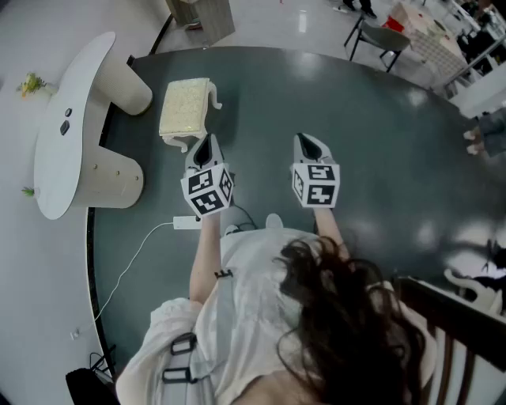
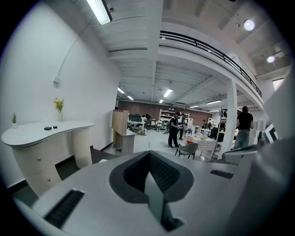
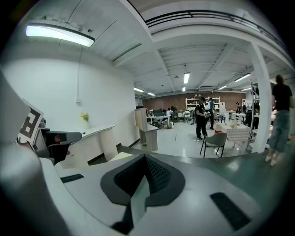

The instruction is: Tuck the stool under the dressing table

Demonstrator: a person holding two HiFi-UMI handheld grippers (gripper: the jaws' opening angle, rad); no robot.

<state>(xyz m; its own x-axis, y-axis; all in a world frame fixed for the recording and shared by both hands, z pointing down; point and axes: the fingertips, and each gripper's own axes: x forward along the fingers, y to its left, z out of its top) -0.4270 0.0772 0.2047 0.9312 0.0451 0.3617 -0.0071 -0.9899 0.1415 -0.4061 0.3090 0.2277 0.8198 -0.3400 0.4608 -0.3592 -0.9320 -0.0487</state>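
Observation:
A cream stool point(image 1: 186, 108) with a textured seat stands on the dark round rug point(image 1: 371, 150), right of the white dressing table point(image 1: 67, 126). My left gripper point(image 1: 204, 145) hovers just in front of the stool's near edge, jaws shut with nothing between them. My right gripper point(image 1: 309, 145) is level with it further right over bare rug, also shut and empty. In the left gripper view the dressing table point(image 2: 44, 133) shows at left and the left gripper point(image 2: 148, 171) is shut. In the right gripper view a sliver of the stool point(image 3: 120, 156) shows past the shut right gripper point(image 3: 145, 173).
A white power strip point(image 1: 186, 222) with its cable lies on the rug near my feet. A wooden cabinet point(image 1: 204, 17) stands beyond the rug. A grey chair point(image 1: 381, 36) and tables sit at the far right. A dark chair back point(image 1: 451, 316) is at the lower right.

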